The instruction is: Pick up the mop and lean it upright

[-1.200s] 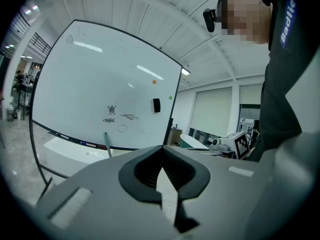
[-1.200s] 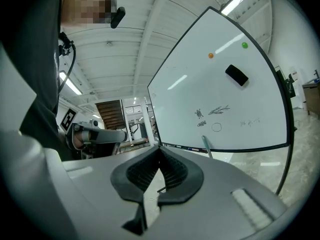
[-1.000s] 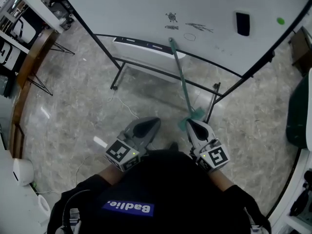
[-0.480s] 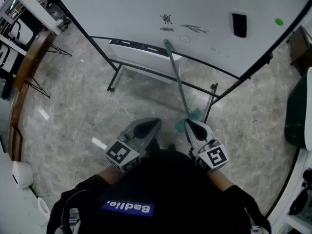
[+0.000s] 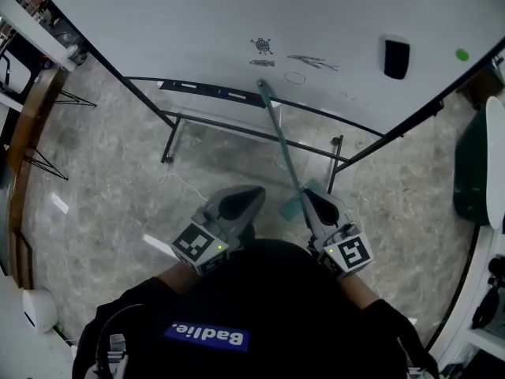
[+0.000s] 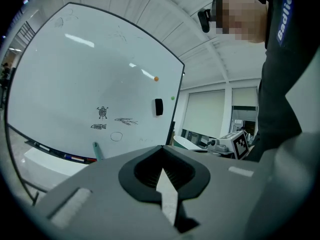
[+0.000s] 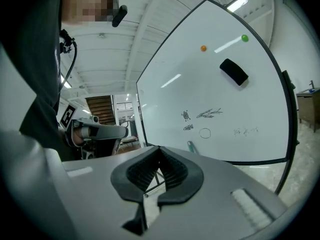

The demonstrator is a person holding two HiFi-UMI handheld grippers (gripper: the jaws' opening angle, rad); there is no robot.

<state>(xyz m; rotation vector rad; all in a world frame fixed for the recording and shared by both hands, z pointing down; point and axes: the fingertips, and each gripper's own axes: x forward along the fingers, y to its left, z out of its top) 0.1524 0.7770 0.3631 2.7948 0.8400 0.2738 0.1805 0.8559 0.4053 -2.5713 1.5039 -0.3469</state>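
Note:
The mop's teal handle (image 5: 280, 144) leans upright, its top end resting against the whiteboard (image 5: 237, 22) just below the small drawings. Its teal head (image 5: 290, 208) sits on the floor between my two grippers. My right gripper (image 5: 313, 199) is shut with nothing in it, its tip close beside the mop head; whether they touch is unclear. My left gripper (image 5: 241, 201) is also shut and empty, a little left of the mop. The handle's top (image 6: 97, 150) shows in the left gripper view, and the same top (image 7: 190, 146) in the right gripper view.
The whiteboard stands on a black frame with legs (image 5: 168, 139) and a post (image 5: 335, 158) near the mop. A black eraser (image 5: 395, 58) and coloured magnets stick to the board. A dark green object (image 5: 473, 172) stands at the right; cables lie on the marble floor.
The head view has shifted, so the board and mop sit slightly lower and further left in frame. The mop stays leaning and both grippers stay shut near the body.

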